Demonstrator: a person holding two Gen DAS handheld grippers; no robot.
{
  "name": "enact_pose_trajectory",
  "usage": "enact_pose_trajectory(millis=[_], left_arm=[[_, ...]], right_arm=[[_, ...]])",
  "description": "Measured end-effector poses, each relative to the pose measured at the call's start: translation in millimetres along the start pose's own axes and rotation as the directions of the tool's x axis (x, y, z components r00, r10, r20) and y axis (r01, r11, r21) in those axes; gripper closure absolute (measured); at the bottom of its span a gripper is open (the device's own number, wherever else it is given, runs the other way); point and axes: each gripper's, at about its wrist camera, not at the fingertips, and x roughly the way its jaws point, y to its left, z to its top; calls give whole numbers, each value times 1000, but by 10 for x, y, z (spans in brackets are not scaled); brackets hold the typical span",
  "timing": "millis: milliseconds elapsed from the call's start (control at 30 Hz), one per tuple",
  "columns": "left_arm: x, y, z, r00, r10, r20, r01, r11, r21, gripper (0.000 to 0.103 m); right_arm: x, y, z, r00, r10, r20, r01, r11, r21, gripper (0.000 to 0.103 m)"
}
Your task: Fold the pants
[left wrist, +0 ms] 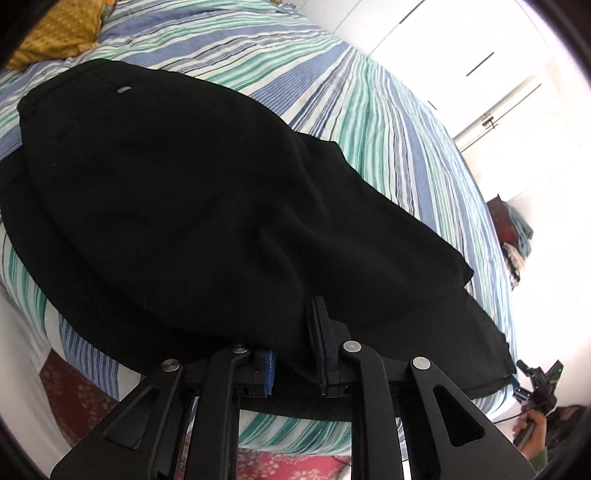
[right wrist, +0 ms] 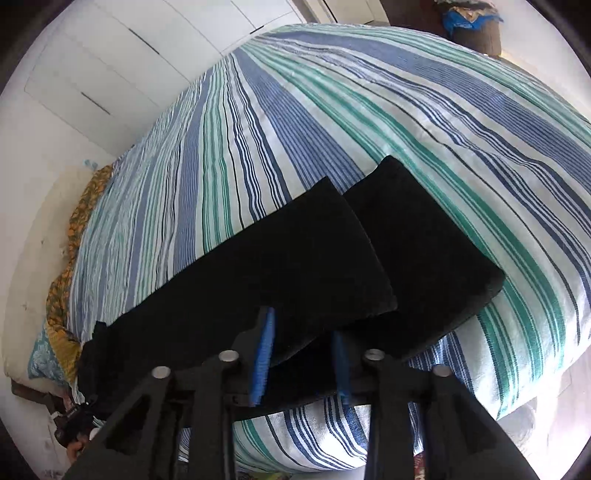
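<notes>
1. Plainly, the black pants (left wrist: 192,206) lie on the striped bed (left wrist: 388,122), along its near edge, waist end toward the yellow pillow (left wrist: 55,33).
2. The left gripper (left wrist: 295,354) sits at the near edge of the cloth, likely to pin or lift it for a fold; its jaws stand narrowly apart with fabric draped between them, and whether they pinch it I cannot tell.
3. The right gripper (right wrist: 301,354) hovers at the leg ends (right wrist: 369,258), jaws apart, straddling the cloth edge without pressing.
4. The pants look matte, limp, one leg overlapping the other, hems offset.
</notes>
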Motion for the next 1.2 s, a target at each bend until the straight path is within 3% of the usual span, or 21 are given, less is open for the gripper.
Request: enact_pose_trajectory(millis=[67,167,233,267,333,433,533,600,800,933,1033,1200], left_arm=[[19,-3,-5,1000,-1,-3,1,1000,-14,84],[24,23,-16,1000,-7,2,7,1000,-21,84],[-33,155,-16,1000,-9,5,10,1000,-15,85],[-46,164,-19,1000,-10,7,10,1000,-13,85],[12,184,-3,1000,-7,9,8,1000,-11,85],[-34,226,-65,1000,-27,-3,27,1000,-3,85],[59,122,-110,999,-41,-28,42,999,33,82],[90,73,-148,999,-28,-31,29,998,56,83],[53,89,-151,999,-43,-31,44,998,39,83],[49,47,-167,998,-45,-32,47,997,65,82],[36,53,-136,999,-38,-15,39,996,82,95],[-9,59,-202,1000,-12,-14,14,995,103,99]], right_arm=[[-101,-93,-9,998,31,46,-33,999,42,35],[-188,-240,4,993,90,79,-100,986,132,36],[-210,-304,34,992,93,81,-106,981,166,65],[-198,-313,55,996,65,64,-74,984,160,90],[-172,-246,101,1000,10,28,-13,994,106,90],[-249,-89,114,994,-102,45,102,995,-1,91],[-416,-22,74,962,-241,127,248,967,-50,91],[-410,-66,60,942,-305,137,314,948,-47,91],[-340,-305,49,932,-349,96,343,936,73,91],[-305,-235,39,901,-418,117,415,908,51,91],[-326,-225,36,889,-437,137,433,900,57,91],[-315,-219,43,882,-454,126,451,891,47,91]])
